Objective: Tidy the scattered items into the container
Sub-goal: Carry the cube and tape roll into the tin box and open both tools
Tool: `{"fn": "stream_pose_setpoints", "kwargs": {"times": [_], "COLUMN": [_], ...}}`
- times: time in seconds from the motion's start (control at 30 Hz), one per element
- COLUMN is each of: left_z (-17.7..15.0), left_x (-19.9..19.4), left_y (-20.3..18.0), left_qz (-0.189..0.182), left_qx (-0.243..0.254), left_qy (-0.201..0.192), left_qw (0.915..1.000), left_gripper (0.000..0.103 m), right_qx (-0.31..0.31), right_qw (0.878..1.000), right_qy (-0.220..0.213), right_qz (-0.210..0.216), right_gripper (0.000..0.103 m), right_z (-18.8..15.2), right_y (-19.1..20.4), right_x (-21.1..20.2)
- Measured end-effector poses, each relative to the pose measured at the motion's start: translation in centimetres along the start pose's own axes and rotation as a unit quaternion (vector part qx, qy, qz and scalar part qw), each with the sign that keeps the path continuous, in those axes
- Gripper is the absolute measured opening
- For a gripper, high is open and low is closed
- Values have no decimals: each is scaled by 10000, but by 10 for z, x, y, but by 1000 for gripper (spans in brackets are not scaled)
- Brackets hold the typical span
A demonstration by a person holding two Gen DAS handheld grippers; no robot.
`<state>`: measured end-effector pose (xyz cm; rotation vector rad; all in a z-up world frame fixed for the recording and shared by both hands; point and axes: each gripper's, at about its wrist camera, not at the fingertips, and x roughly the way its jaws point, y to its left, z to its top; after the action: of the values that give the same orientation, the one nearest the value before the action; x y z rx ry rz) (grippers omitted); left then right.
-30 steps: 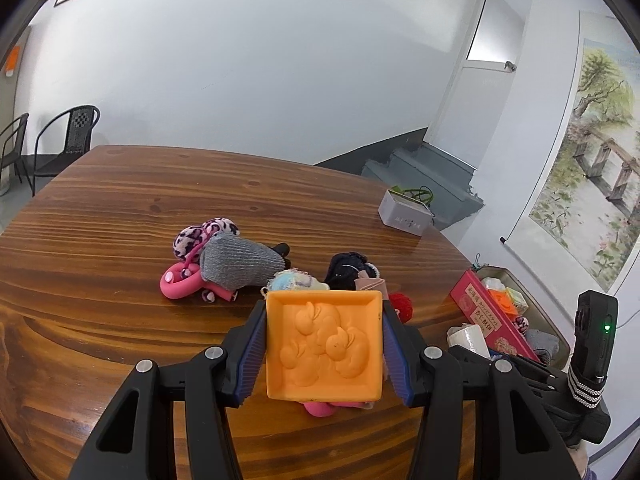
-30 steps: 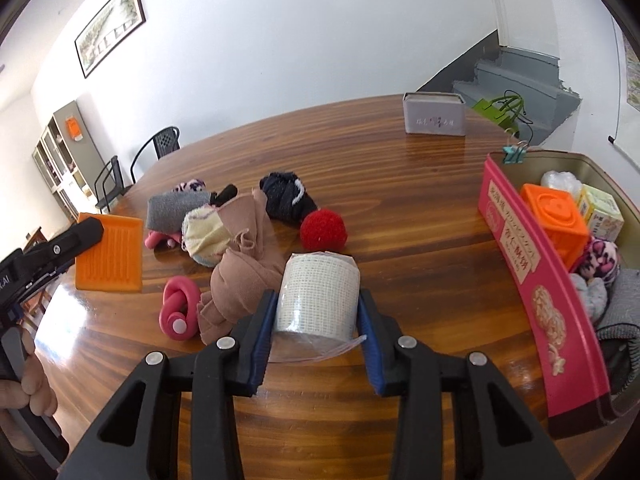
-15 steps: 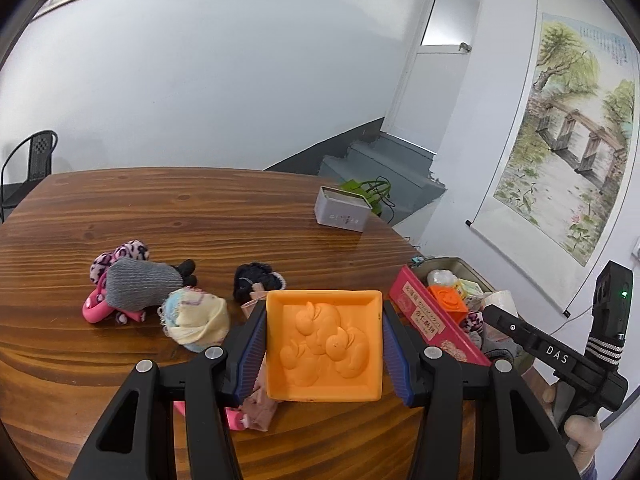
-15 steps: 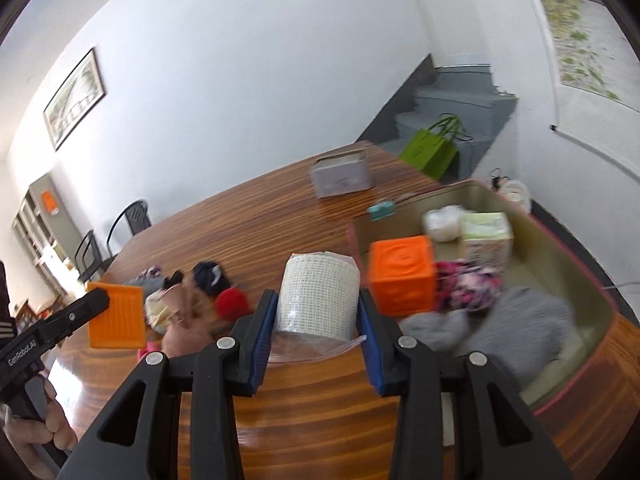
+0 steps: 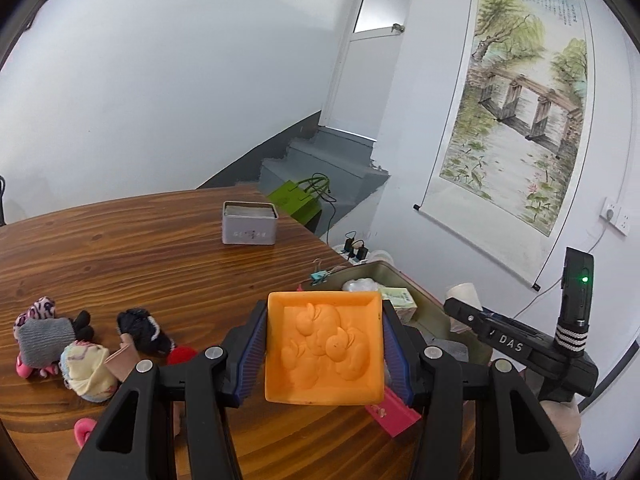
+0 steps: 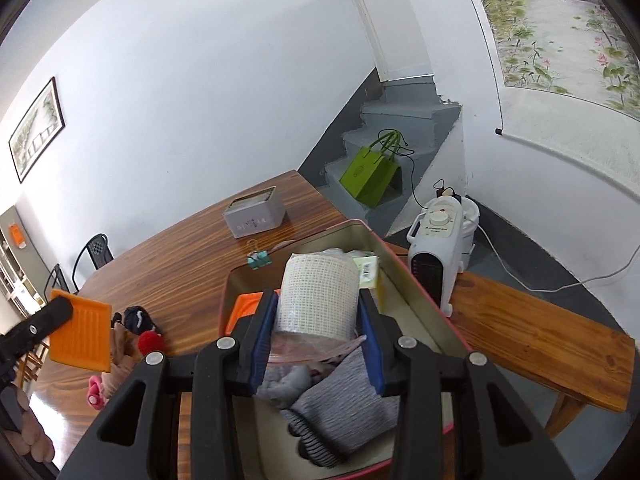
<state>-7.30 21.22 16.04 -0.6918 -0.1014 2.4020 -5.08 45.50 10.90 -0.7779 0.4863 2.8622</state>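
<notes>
Right tool (image 6: 316, 344) clamped on white mesh roll (image 6: 318, 294), above pink-rimmed metal container (image 6: 424, 292). Left tool (image 5: 324, 354) clamped on orange square duck-relief mould (image 5: 324, 346), container at 1 o'clock. Risk: early release, mould landing on desk (image 5: 140, 248).

The square orange relief tile (image 5: 325, 350) covers most of the open metal tin with pink rim (image 5: 430, 304) in the left view. In the right view, the white mesh roll (image 6: 318, 295) hides much of the orange cube (image 6: 243, 307), and the print on the small grey tin (image 6: 255, 217) is too small to read.
</notes>
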Motion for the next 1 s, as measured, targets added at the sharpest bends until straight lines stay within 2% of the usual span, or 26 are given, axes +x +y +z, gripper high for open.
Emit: {"fn": "stream_pose_setpoints", "kwargs": {"times": [0.27,0.47,0.63,0.87,0.93,0.97,1.0], "left_z": [20,36,43,43,42,42,42], "left_x": [40,79,109,141,146,147,146], "left_y": [-39,-49,-55,-58,-57,-56,-56], "left_qz": [-268,-440,-410,-379,-395,-383,-341], "left_qx": [285,204,209,200,202,211,201], "left_qy": [55,134,196,295,280,250,198], "left_qw": [9992,9987,9987,9986,9986,9987,9990], "left_gripper": [55,55,55,55,58,63,79], "right_qx": [134,342,377,188,135,95,55], "right_qw": [9997,9991,9993,9998,9998,9998,9999], "right_qy": [198,224,12,61,91,85,76], "right_qz": [-50,76,20,98,122,118,99], "right_gripper": [47,54,59,60,61,62,63], "right_z": [-4,-8,-10,-12,-13,-14,-14], "right_y": [-23,-32,-33,-23,-21,-19,-17], "right_x": [18,17,6,7,8,7,7]}}
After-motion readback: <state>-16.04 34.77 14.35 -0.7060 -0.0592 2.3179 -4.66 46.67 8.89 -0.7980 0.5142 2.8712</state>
